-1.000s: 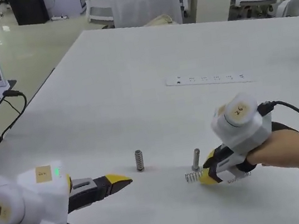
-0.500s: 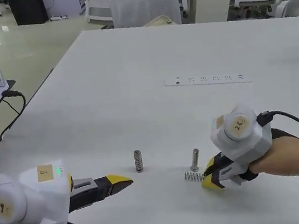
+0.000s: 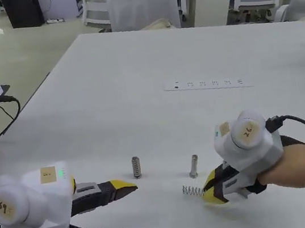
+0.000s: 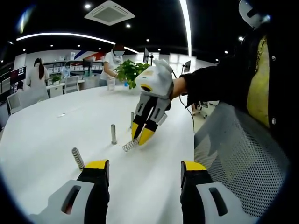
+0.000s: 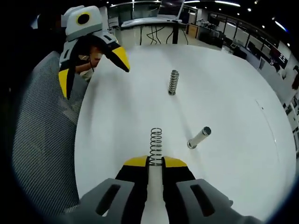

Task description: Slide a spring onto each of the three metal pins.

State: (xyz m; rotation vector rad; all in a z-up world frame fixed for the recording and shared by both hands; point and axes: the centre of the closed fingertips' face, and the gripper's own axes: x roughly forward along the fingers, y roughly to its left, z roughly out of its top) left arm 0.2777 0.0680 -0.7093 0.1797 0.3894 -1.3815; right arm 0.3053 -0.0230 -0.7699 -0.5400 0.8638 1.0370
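On a white workbench (image 3: 138, 93) in an open-plan office, two handheld grippers work among springs and pins.
Lower left in the head view, the left gripper (image 3: 147, 213) rests with its jaws wide apart. Lower right, the right gripper (image 5: 155, 161) is clamped on one end of a spring (image 5: 155, 139) lying just beside a bare pin (image 3: 194, 165). Left of it stands a spring-sleeved pin (image 3: 136, 167), and farther up lies a power strip (image 3: 208, 83).

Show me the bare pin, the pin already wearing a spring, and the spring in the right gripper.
bare pin (image 3: 193, 166), head view, middle of its shaft.
pin with spring (image 3: 136, 167), head view, middle of the coils around it.
held spring (image 5: 155, 141), right gripper view, middle coils ahead of the jaws.
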